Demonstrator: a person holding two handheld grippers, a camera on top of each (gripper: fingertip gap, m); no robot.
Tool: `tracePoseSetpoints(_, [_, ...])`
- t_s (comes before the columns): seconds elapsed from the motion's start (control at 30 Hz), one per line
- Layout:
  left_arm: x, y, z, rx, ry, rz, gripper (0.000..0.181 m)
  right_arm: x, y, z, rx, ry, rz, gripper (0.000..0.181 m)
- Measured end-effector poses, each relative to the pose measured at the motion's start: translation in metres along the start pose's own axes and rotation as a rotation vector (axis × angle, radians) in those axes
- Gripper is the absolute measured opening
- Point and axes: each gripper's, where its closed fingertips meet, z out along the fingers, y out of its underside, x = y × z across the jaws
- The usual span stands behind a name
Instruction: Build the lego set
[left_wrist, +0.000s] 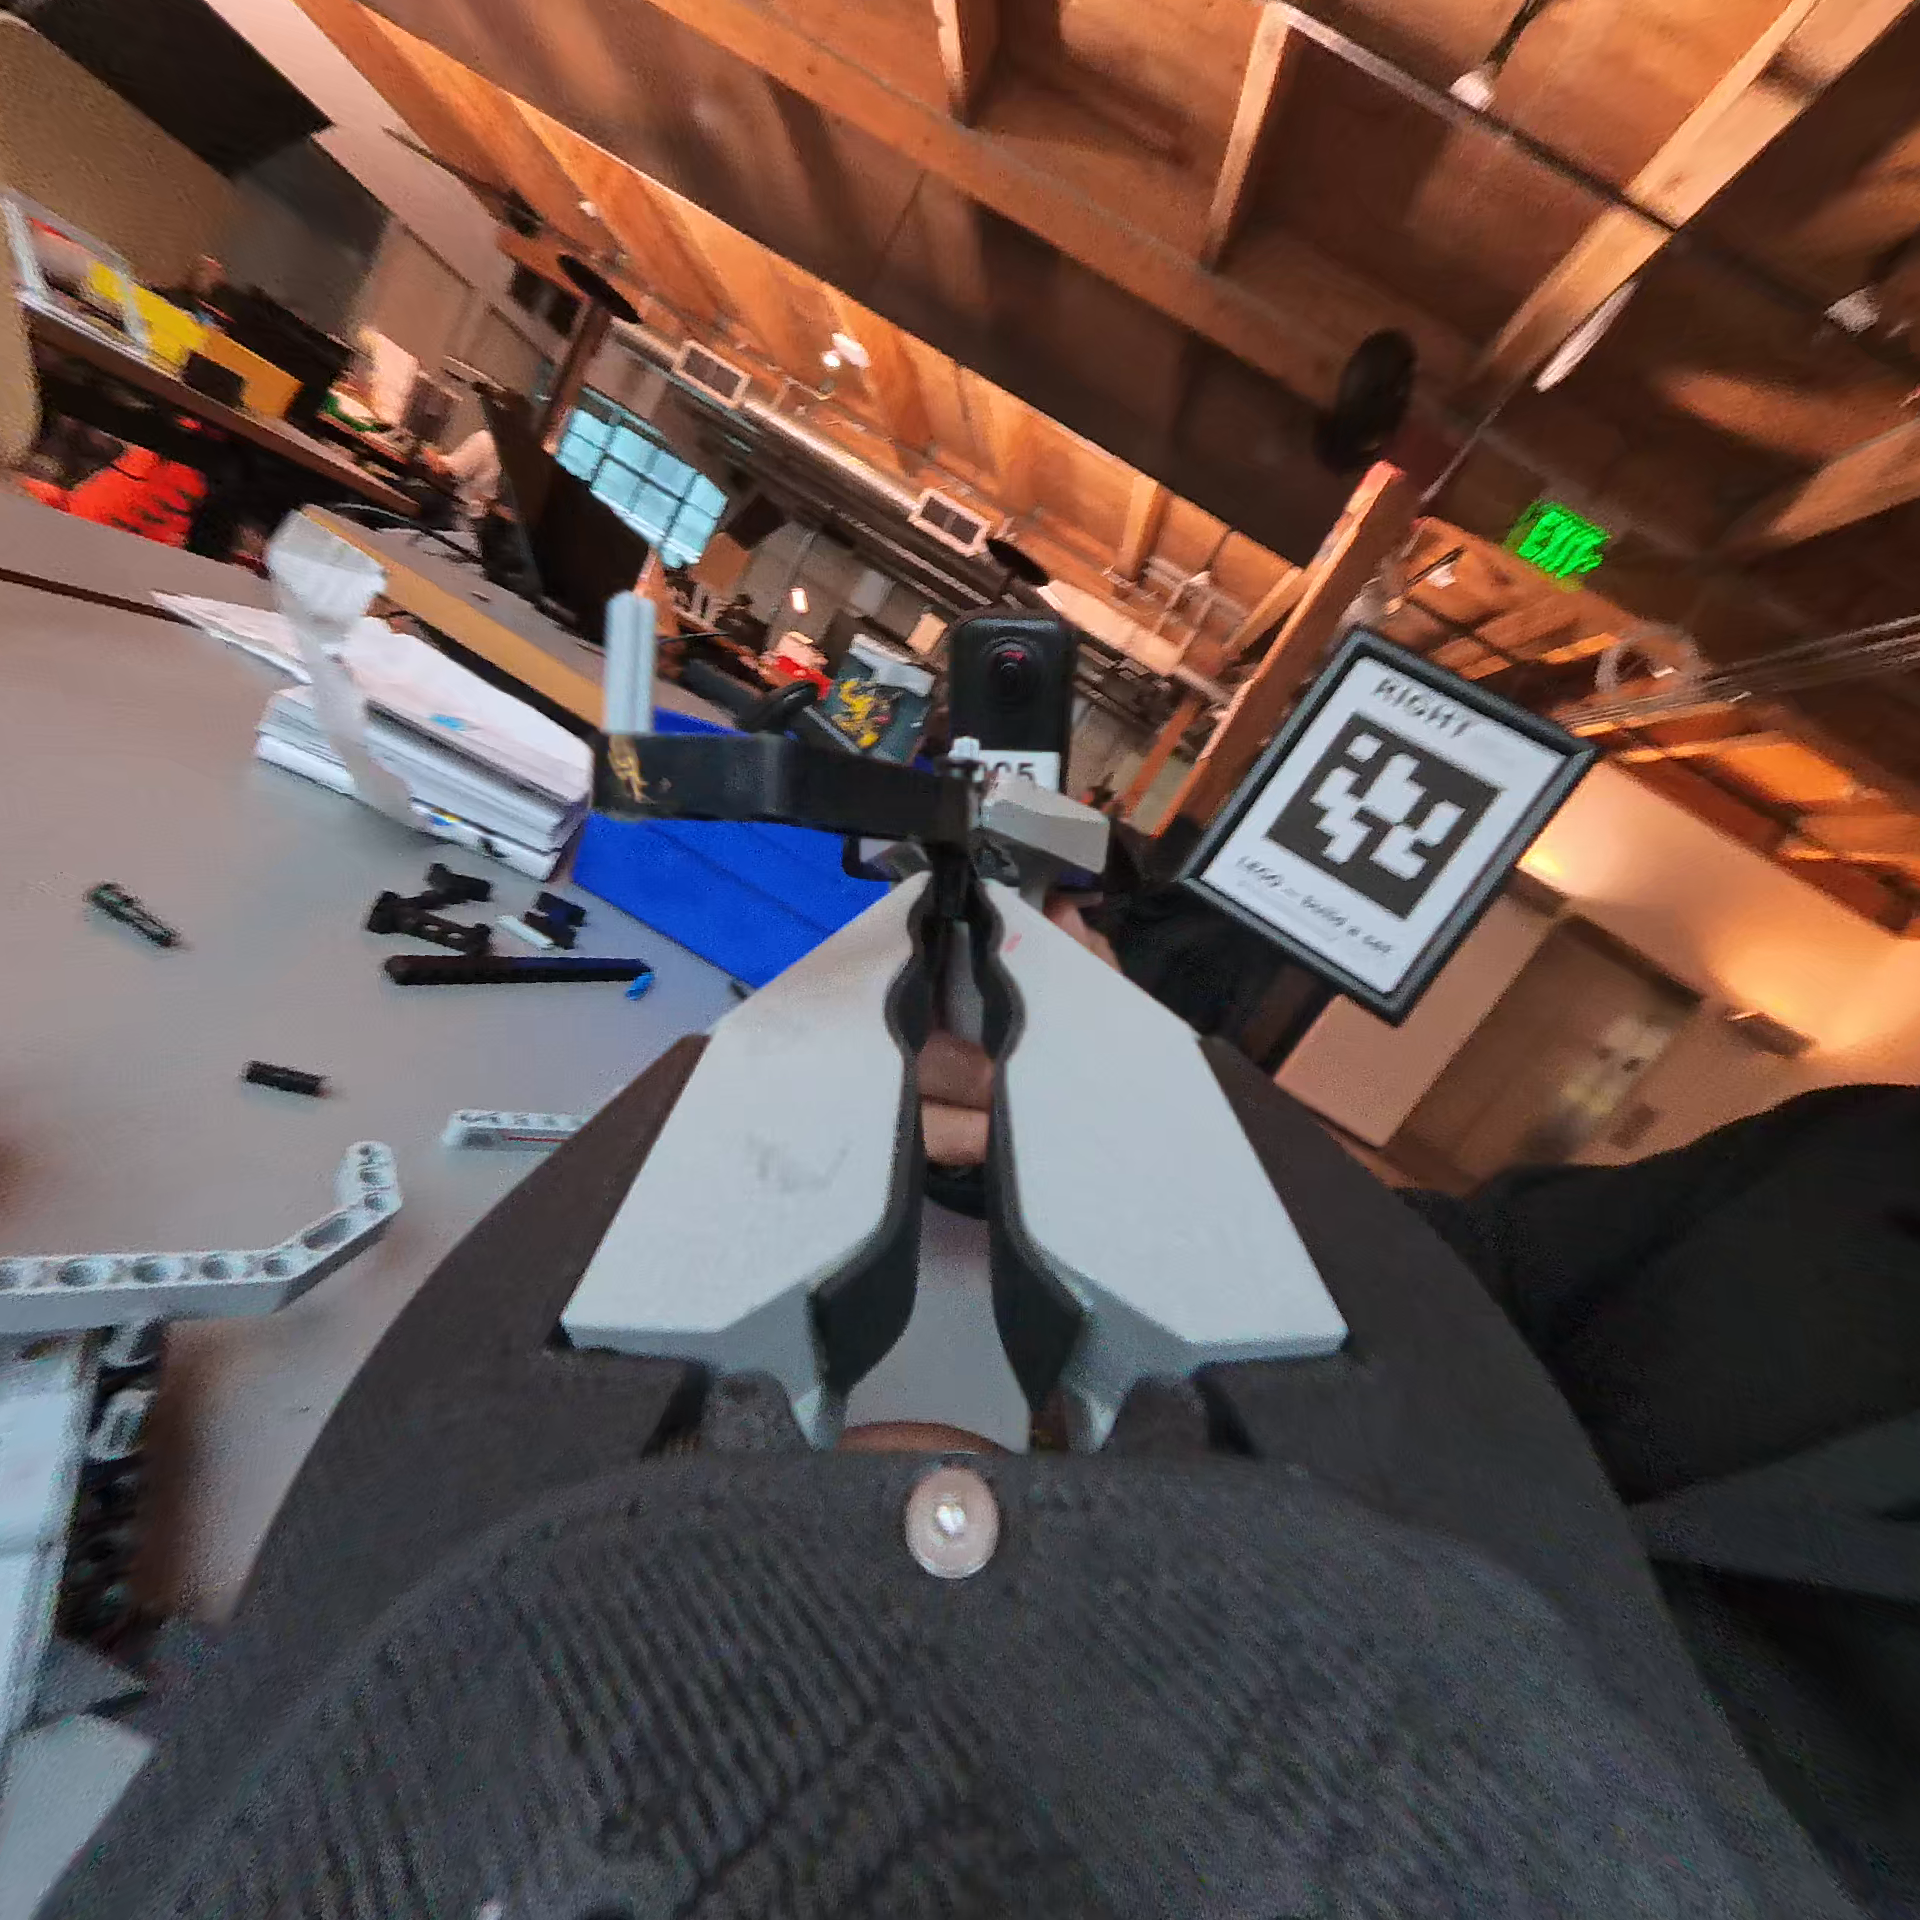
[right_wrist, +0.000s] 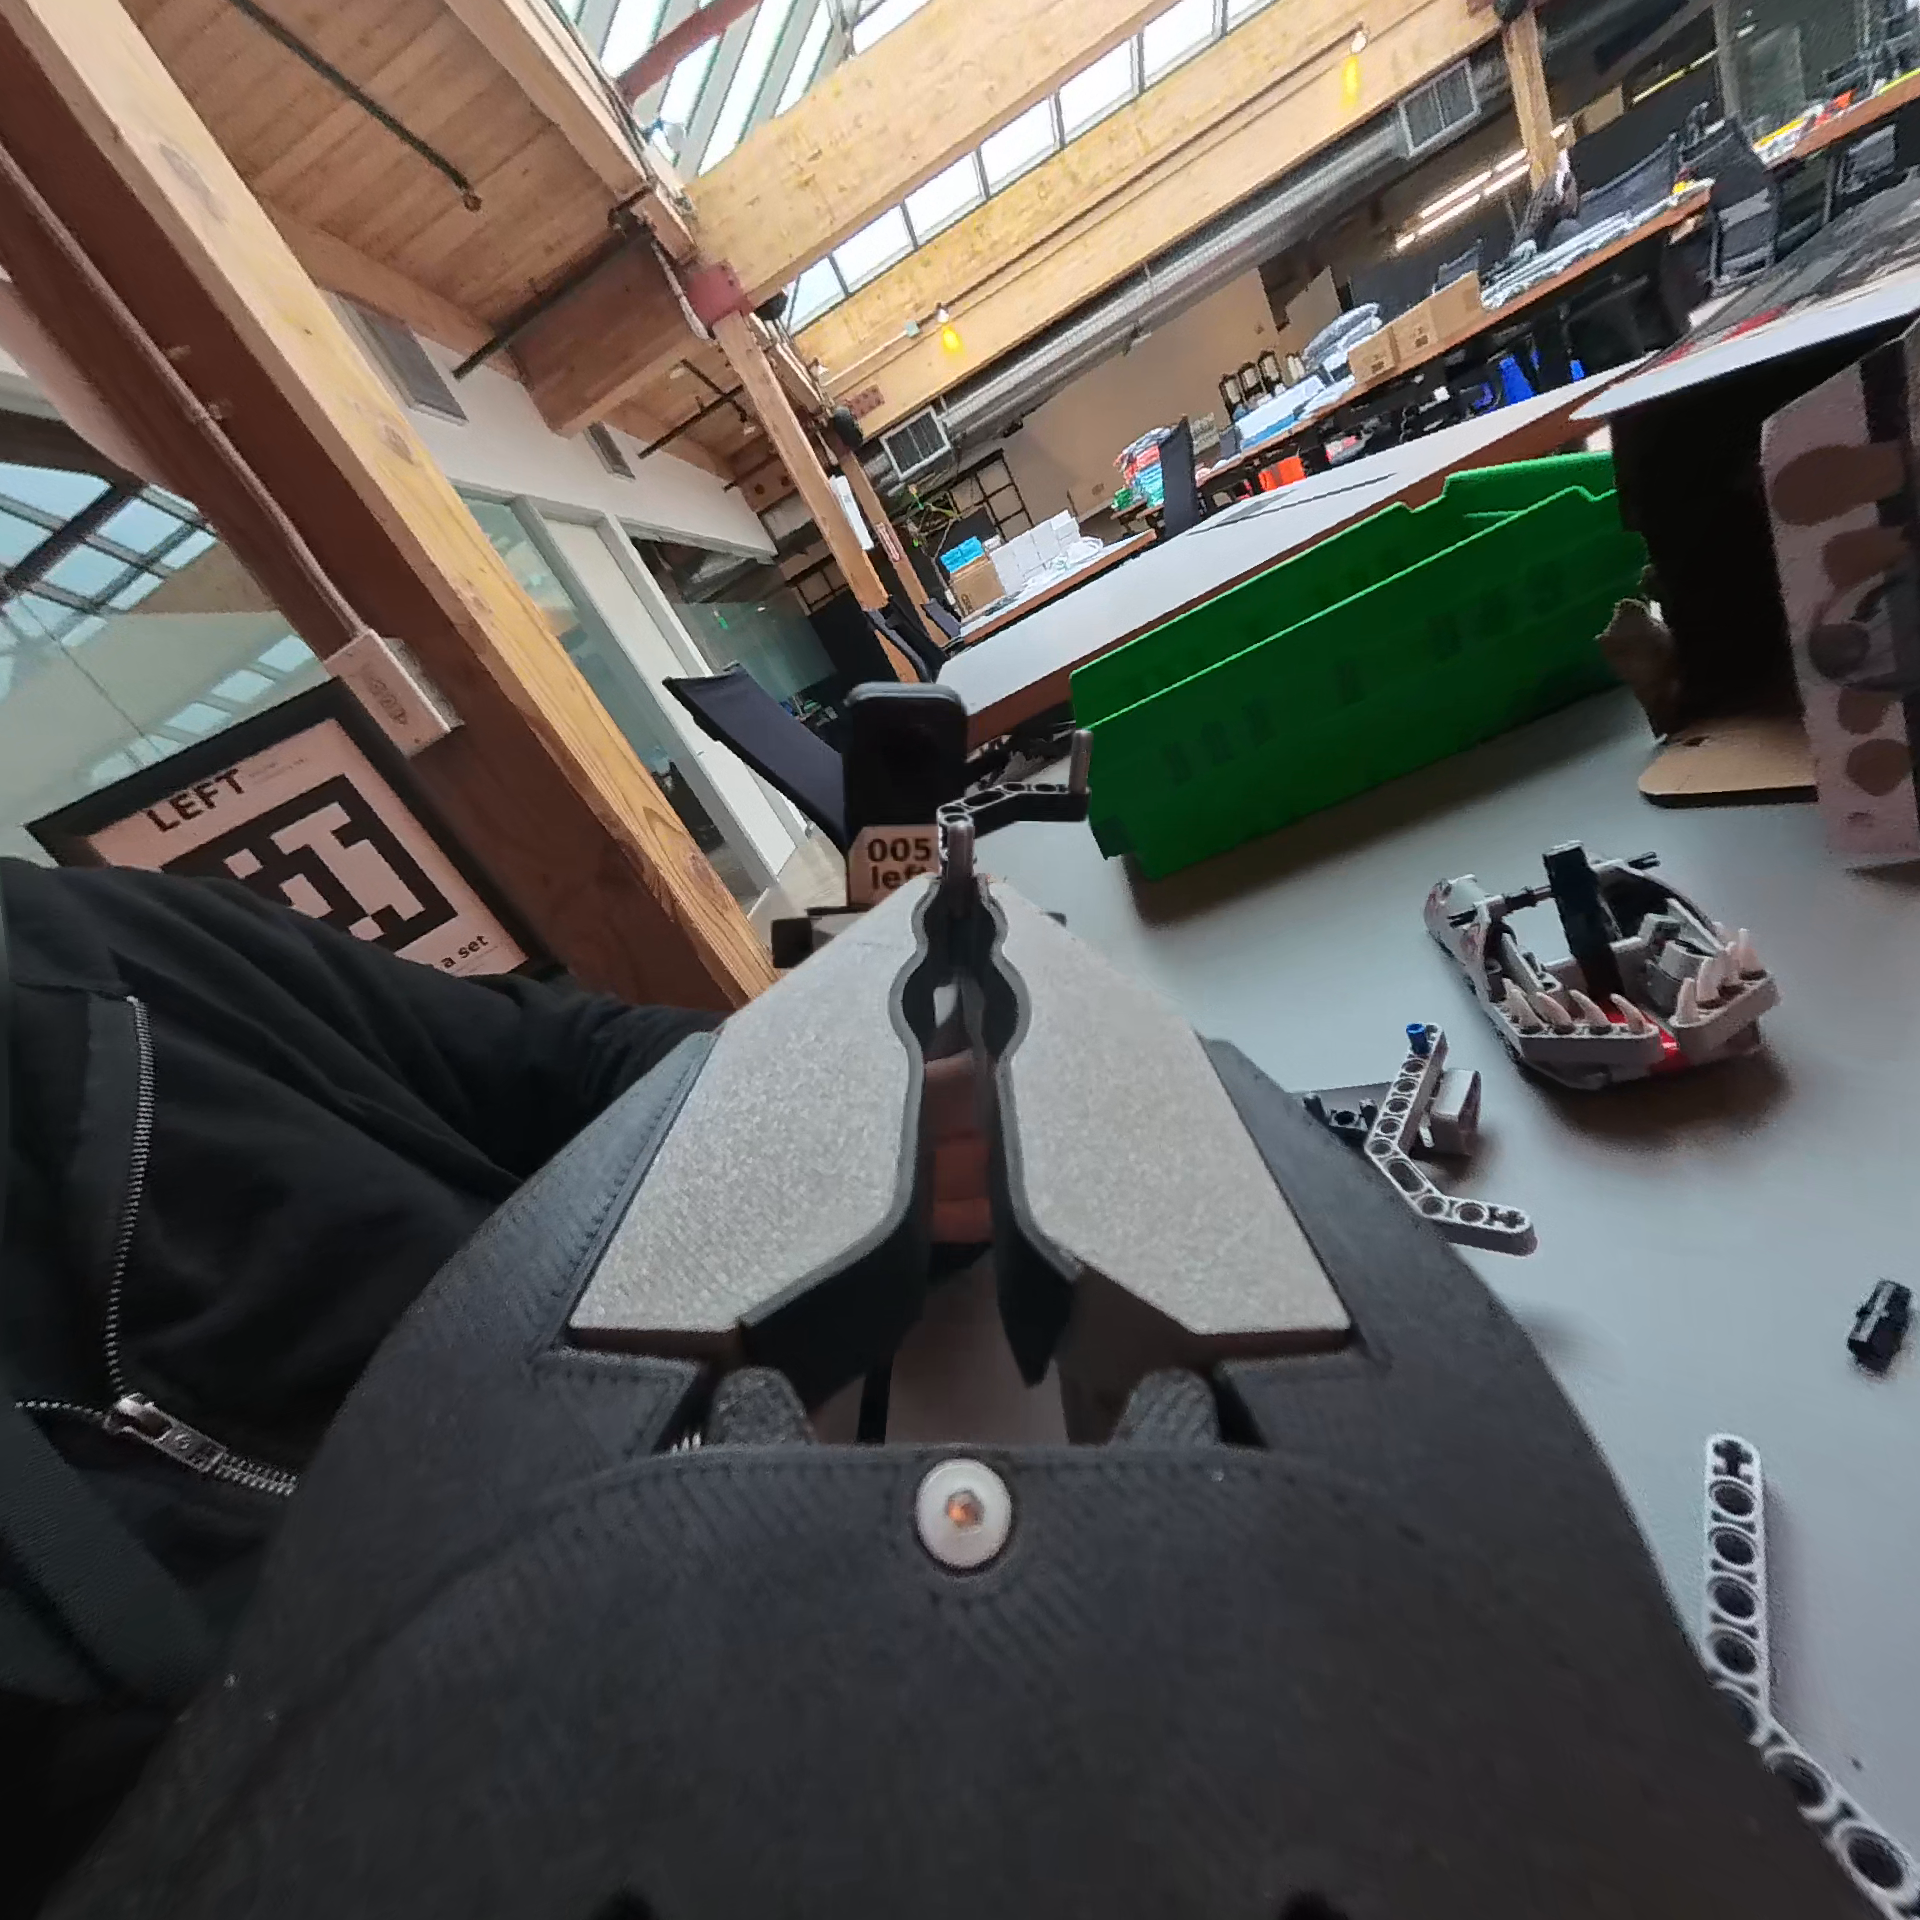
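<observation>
Together, both grippers pinch one black lego beam (left_wrist: 790, 792): left gripper (left_wrist: 954, 896) and right gripper (right_wrist: 958, 894) closed, fingertips meeting; two grey axles stand upright.

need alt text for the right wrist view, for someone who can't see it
The right hand-held gripper is raised above a grey table with its tips closed on a thin grey pin joined to a black lego beam. To its right lie a toothed lego jaw model, loose grey beams and a green bin.

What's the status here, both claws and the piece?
Left claw shut on black beam. Right claw shut on grey axle. Held midair, nothing between.
</observation>
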Motion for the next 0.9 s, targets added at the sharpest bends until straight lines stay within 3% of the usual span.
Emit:
tracePoseSetpoints(0.3, [0.008,0.002,0.001,-0.052,0.054,0.001,0.003,-0.006,-0.001,-0.004,-0.013,-0.031,-0.046,0.001])
tracePoseSetpoints(0.57, [0.011,-0.011,0.000,0.028,0.041,0.012,0.024,-0.005,0.002,-0.007,-0.032,-0.045,-0.023,0.000])
tracePoseSetpoints(0.63, [0.010,-0.015,-0.004,0.033,0.042,0.026,0.006,-0.007,0.002,-0.006,-0.024,-0.059,-0.015,0.000])
tracePoseSetpoints(0.9, [0.004,-0.015,-0.006,0.033,0.010,0.026,0.005,-0.004,0.003,-0.003,0.015,-0.071,0.026,0.003])
